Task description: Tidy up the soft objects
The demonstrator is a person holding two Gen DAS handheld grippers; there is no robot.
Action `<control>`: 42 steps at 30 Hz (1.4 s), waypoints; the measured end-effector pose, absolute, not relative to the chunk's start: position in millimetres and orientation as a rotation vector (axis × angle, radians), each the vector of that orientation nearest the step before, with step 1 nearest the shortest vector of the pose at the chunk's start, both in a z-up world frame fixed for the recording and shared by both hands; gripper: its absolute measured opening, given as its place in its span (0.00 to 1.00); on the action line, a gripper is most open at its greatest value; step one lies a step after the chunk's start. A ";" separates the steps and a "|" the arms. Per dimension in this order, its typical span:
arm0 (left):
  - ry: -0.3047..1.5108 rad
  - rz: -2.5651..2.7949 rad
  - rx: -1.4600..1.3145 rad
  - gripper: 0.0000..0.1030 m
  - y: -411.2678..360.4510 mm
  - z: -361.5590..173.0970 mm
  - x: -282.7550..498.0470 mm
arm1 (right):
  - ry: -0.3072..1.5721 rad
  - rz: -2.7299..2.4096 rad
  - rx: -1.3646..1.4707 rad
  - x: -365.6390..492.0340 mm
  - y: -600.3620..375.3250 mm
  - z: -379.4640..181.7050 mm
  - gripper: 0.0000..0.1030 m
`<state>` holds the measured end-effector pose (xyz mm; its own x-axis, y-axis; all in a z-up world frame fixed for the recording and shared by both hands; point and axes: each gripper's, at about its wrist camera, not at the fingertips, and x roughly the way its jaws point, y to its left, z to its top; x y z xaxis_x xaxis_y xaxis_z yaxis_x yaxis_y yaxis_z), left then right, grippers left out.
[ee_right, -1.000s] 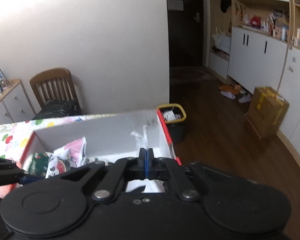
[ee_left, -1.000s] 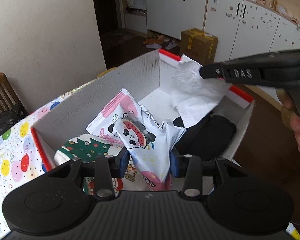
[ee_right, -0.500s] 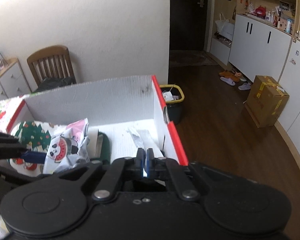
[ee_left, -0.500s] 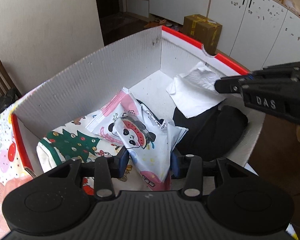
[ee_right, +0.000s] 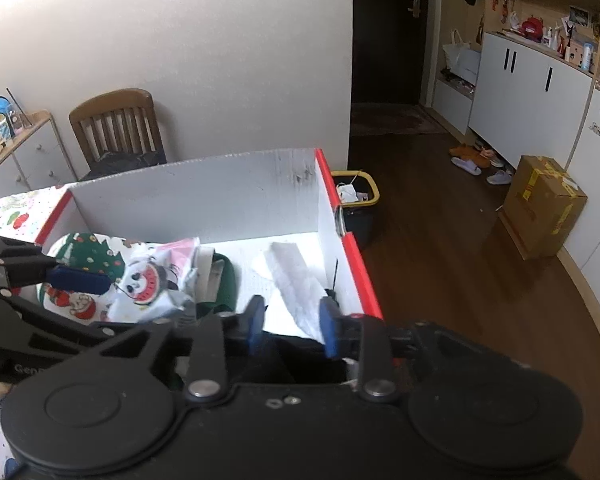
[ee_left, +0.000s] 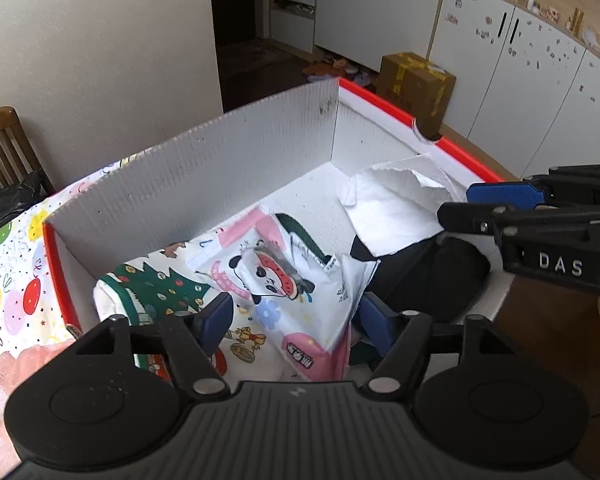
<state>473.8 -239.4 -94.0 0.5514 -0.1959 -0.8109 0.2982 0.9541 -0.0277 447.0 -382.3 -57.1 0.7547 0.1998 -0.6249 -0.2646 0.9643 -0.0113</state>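
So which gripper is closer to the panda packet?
Left. The left gripper has the panda packet between its opening jaws; the right gripper, also opening, is over the white paper.

White raised letters "DAS" stand on the black arm of the right gripper (ee_left: 496,206), at the right edge of the left wrist view. In the right wrist view, faint letters that begin "Gen" show on the black arm of the left gripper (ee_right: 112,304), low at the left; the rest cannot be read. The panda packet (ee_left: 300,300) in the box carries small print near its bottom edge, too small to read.
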 end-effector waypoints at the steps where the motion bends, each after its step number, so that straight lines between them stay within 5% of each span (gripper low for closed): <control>1: 0.935 -0.295 0.119 0.68 -239.0 -92.4 472.6 | 0.666 0.257 -0.101 445.4 -382.2 -55.9 0.34; 18: 0.816 -0.290 0.047 0.79 -221.9 -47.3 425.3 | 0.600 0.297 -0.094 400.6 -386.8 -24.3 0.61; 28: 0.738 -0.306 0.021 0.79 -205.8 -14.2 380.9 | 0.548 0.343 -0.098 354.6 -377.9 0.9 0.67; 42: 0.684 -0.345 -0.030 0.86 -166.7 7.7 315.3 | 0.518 0.380 -0.103 282.1 -343.6 10.1 0.93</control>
<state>315.3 -166.7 7.7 0.7206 -0.3218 -0.6141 0.3025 0.9429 -0.1392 282.1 -343.6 10.1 0.8008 0.3277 -0.5013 -0.3794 0.9253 -0.0012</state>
